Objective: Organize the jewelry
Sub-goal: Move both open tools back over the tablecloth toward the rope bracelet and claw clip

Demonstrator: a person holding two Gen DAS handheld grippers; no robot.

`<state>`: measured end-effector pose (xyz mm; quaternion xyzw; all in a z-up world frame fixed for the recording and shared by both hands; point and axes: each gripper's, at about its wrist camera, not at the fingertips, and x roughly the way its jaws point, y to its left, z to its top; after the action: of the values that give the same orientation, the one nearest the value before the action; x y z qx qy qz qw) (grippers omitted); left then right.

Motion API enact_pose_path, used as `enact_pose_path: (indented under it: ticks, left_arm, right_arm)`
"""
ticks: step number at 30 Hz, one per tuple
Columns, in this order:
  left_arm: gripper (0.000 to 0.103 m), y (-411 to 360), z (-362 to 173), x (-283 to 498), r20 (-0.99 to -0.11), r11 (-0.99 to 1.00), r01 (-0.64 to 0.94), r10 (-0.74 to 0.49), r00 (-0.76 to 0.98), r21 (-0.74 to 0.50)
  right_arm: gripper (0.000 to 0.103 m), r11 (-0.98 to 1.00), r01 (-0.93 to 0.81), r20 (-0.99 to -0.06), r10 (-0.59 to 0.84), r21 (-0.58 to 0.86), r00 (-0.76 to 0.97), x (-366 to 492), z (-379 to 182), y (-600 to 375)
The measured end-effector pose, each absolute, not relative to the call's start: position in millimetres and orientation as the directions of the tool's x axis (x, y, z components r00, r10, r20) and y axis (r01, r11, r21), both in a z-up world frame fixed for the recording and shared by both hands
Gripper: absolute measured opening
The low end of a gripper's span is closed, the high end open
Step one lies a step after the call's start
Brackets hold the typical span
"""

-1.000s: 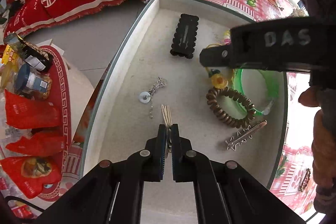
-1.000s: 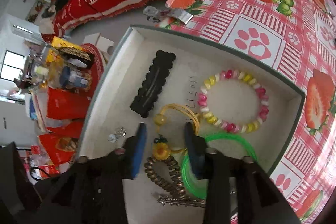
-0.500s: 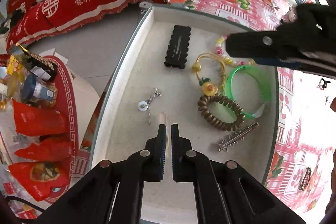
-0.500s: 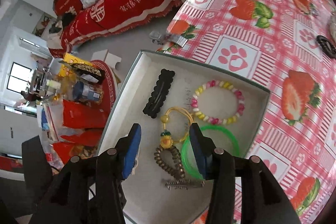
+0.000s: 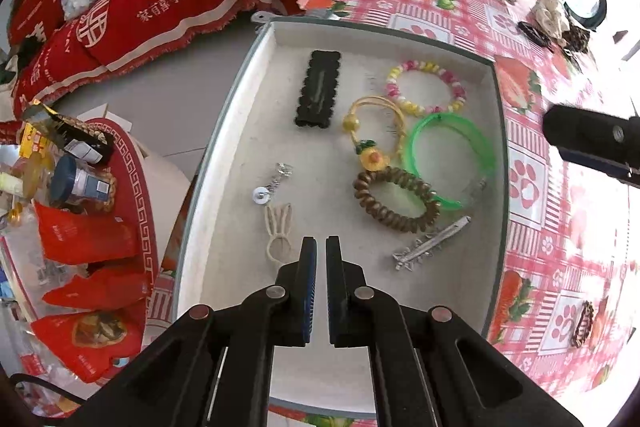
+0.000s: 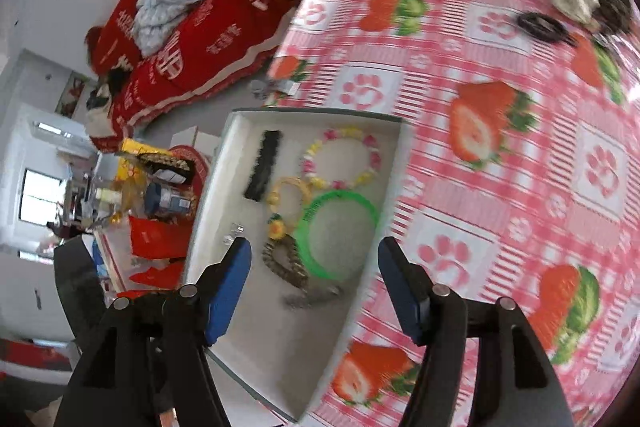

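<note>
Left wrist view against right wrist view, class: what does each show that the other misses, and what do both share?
Only the left wrist view shows the rabbit-ear clip lying in the tray, just ahead of the nearly closed left gripper. Only the right wrist view shows the window and the right gripper wide open. Both share the green bangle, bead bracelet and black hair clip.

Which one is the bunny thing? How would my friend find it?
Look in the white tray on the strawberry tablecloth. At its near left, just ahead of the left gripper, lies the bunny clip. It is the only cream wire piece: a small loop topped by two long ears.
</note>
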<state>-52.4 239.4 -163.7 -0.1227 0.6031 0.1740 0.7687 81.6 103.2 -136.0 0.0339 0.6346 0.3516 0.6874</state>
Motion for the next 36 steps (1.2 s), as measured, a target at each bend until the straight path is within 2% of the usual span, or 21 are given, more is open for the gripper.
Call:
enact_pose_path:
  ticks: [6, 7, 8, 14, 15, 16, 18, 25, 36]
  left_arm:
    - [0.011, 218.1, -158.8, -41.7, -0.971, 0.93, -0.367, 0.102, 0.215, 0.017]
    - [0.011, 214.0, -158.0, -39.4, -0.972, 0.933, -0.359, 0.097, 0.215, 0.014]
    - [0.011, 209.1, -156.9, -37.1, -0.972, 0.937, -0.35, 0.093, 0.217, 0.012]
    - [0.011, 179.6, -149.7, -22.2, -0.97, 0.956, -0.292, 0.07, 0.232, -0.001]
    - [0.038, 175.1, -148.5, -20.1, -0.97, 0.959, -0.283, 0.067, 0.234, -0.002]
    - [0.103, 170.1, -146.8, -17.7, -0.97, 0.962, -0.275, 0.065, 0.235, -0.002]
    - [0.103, 160.1, -141.2, -15.2, -0.958, 0.963, -0.27, 0.098, 0.271, 0.022]
    - [0.103, 114.7, -148.7, -0.6, -0.955, 0.987, -0.159, 0.069, 0.288, 0.023]
    - [0.103, 37.5, -164.5, 11.0, -0.964, 0.999, -0.035, -0.002, 0.266, -0.011]
  right_arm:
    - [0.072, 0.811, -0.355, -0.869, 0.494, 0.466, -0.014, 86.3, -139.7, 48.8]
    - [0.075, 0.818, -0.34, -0.872, 0.49, 0.463, -0.009, 86.7, -139.9, 39.5]
    - [0.084, 0.826, -0.325, -0.874, 0.485, 0.46, -0.003, 87.2, -140.5, 30.4]
    - [0.084, 0.866, -0.237, -0.887, 0.46, 0.44, 0.034, 87.9, -141.3, -25.5]
    - [0.084, 0.874, -0.22, -0.891, 0.453, 0.434, 0.041, 88.2, -141.9, -35.6]
    - [0.084, 0.881, -0.203, -0.894, 0.445, 0.427, 0.051, 88.5, -142.0, -45.3]
    - [0.084, 0.894, -0.171, -0.9, 0.43, 0.415, 0.067, 89.9, -142.4, -63.3]
    - [0.084, 0.925, -0.061, -0.919, 0.379, 0.374, 0.11, 90.3, -145.4, -124.9]
    - [0.084, 0.953, -0.007, -0.944, 0.3, 0.302, 0.135, 93.9, -149.4, -177.4]
